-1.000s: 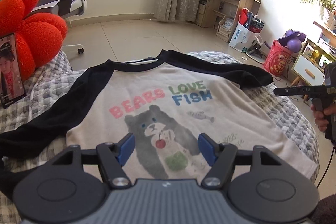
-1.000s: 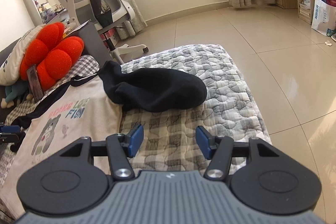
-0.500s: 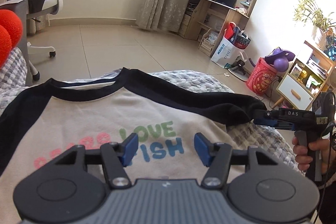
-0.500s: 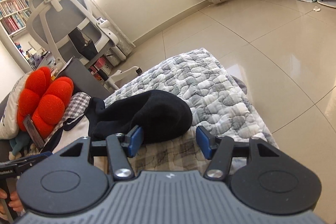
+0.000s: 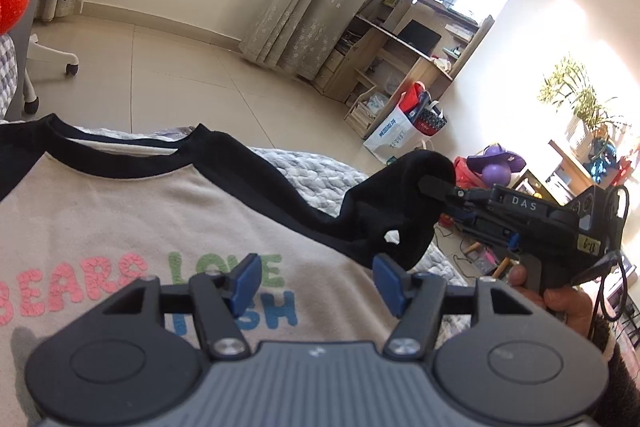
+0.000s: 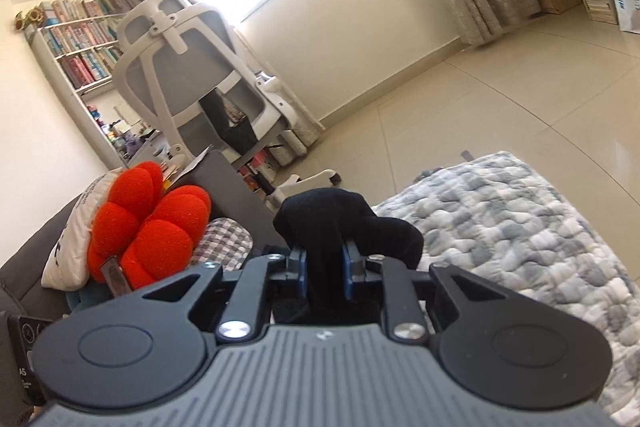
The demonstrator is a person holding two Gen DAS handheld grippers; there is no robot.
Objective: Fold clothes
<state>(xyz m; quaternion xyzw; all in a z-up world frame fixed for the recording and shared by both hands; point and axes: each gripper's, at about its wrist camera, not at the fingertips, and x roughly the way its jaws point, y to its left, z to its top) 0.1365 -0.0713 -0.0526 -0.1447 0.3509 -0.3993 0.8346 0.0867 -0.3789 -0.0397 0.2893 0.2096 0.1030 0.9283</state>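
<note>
Shirt front (image 5: 120, 219) lies flat, open above, nothing standing on it. Right gripper (image 6: 324, 267) closing on black sleeve (image 6: 344, 223), fabric between pads; lifted sleeve blocks path just ahead of left gripper (image 5: 316, 281) to its right. Left gripper jaws opening, nothing between them. Quilted blanket (image 6: 520, 227) right of sleeve bare, free for passing. Red flower cushion (image 6: 148, 223) and white pillow (image 6: 76, 227) crowd far left edge. Office chair (image 6: 200, 67) stands behind, off bed, on bare tile floor (image 5: 168, 83).
</note>
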